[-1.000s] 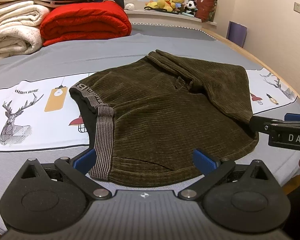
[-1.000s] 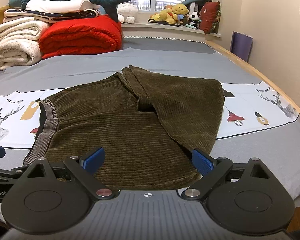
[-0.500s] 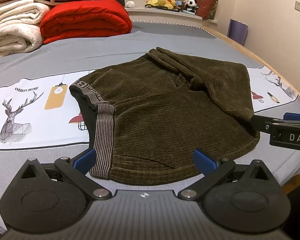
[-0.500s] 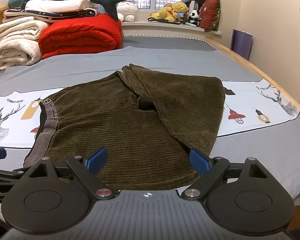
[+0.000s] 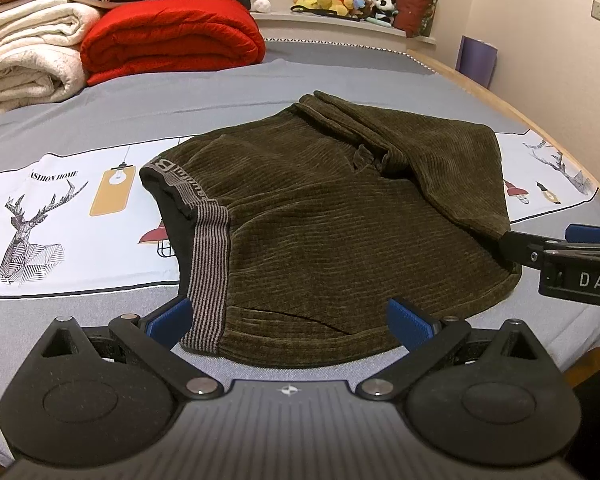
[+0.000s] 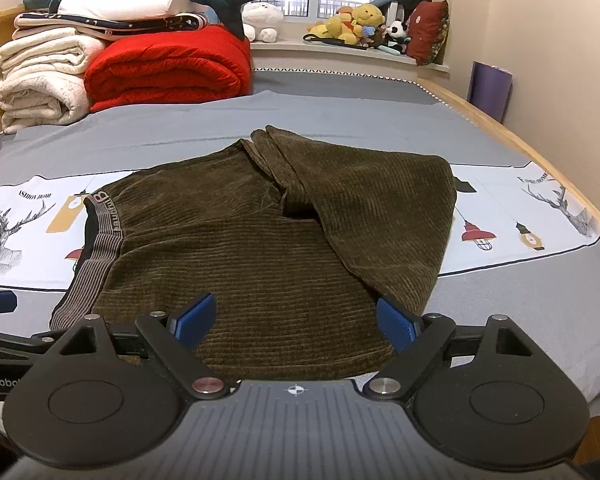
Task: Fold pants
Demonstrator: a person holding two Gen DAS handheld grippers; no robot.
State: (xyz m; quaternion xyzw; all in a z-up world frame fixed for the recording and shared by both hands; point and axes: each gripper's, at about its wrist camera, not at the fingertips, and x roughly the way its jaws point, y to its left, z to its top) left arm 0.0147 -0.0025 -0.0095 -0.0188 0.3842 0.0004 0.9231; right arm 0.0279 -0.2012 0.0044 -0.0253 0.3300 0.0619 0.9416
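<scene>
The pants [image 5: 340, 240] hide the bed print's middle [image 5: 60, 216]. At three o'clock the right gripper [image 5: 572, 264] is cut off by the left view's edge; its lettering stops at "DAS".

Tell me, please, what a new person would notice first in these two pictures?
First, the dark olive corduroy pants, partly folded, in the middle of the bed, striped waistband to the left. Next, the bright red quilt rolled beside cream blankets at the far left. The left gripper stands open at the near hem, the right gripper is closing there.
</scene>
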